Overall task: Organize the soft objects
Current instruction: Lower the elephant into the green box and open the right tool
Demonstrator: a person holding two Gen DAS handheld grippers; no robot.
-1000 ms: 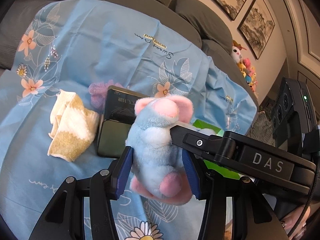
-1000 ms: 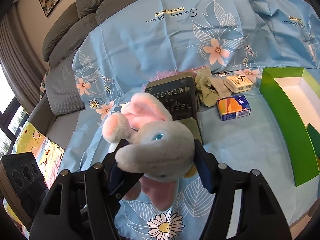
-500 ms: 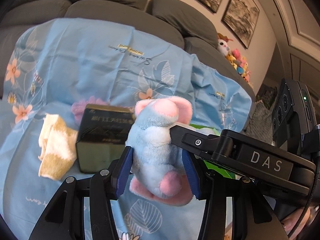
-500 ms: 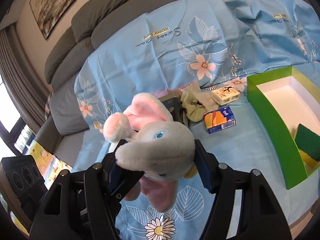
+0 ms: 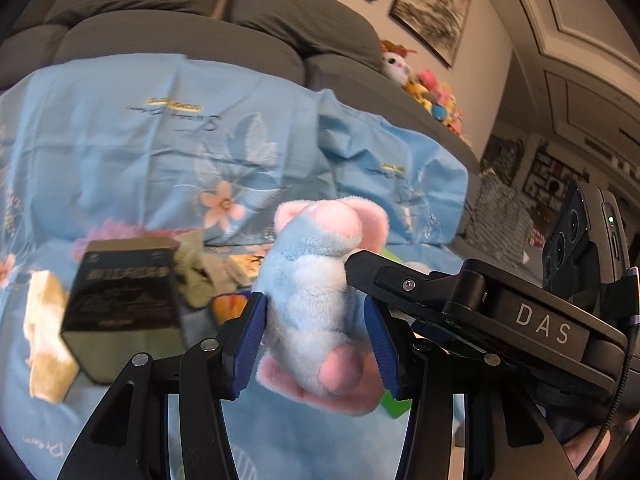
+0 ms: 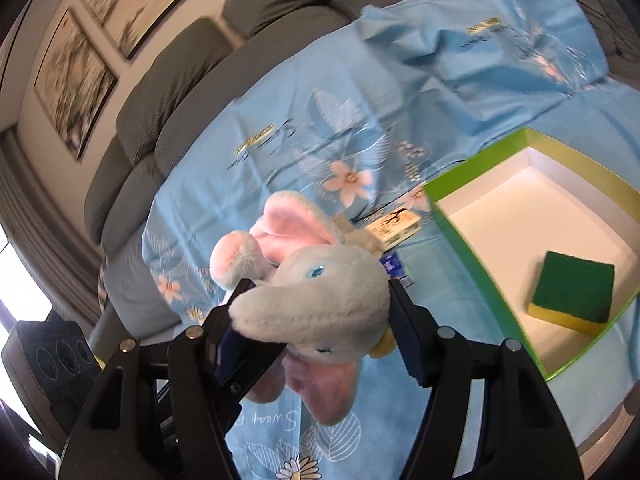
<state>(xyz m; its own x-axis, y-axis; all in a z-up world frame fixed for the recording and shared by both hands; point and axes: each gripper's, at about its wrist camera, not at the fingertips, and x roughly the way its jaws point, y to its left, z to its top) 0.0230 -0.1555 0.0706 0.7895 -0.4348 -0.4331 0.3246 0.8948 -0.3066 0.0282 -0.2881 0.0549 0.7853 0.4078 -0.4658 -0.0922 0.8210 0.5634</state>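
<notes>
A blue-grey plush elephant [image 5: 320, 240] with pink ears and feet hangs above the blue flowered sheet [image 5: 160, 152], held by both grippers at once. My left gripper [image 5: 314, 306] is shut on its body, blue pads pressing each side. From the right, the black right gripper [image 5: 358, 266] reaches in to its head. In the right wrist view my right gripper [image 6: 320, 286] is shut on the plush elephant's [image 6: 332, 296] head, the trunk drooping to the left. To its right stands a green box [image 6: 452, 232] with a white inside, holding a green and yellow sponge [image 6: 572, 292].
On the sheet lie a black tin [image 5: 124, 292], a cream and gold cloth [image 5: 44, 344], an olive cloth [image 5: 196, 276], a small cream packet [image 6: 396, 226] and a blue packet [image 6: 394, 266]. Grey sofa cushions [image 5: 180, 36] rise behind; several stuffed toys [image 5: 432, 96] sit at the far end.
Both grippers, still gripping the elephant, have moved right and a little up. The tin and cloths have slid left in view, and the green box with its sponge now shows far more.
</notes>
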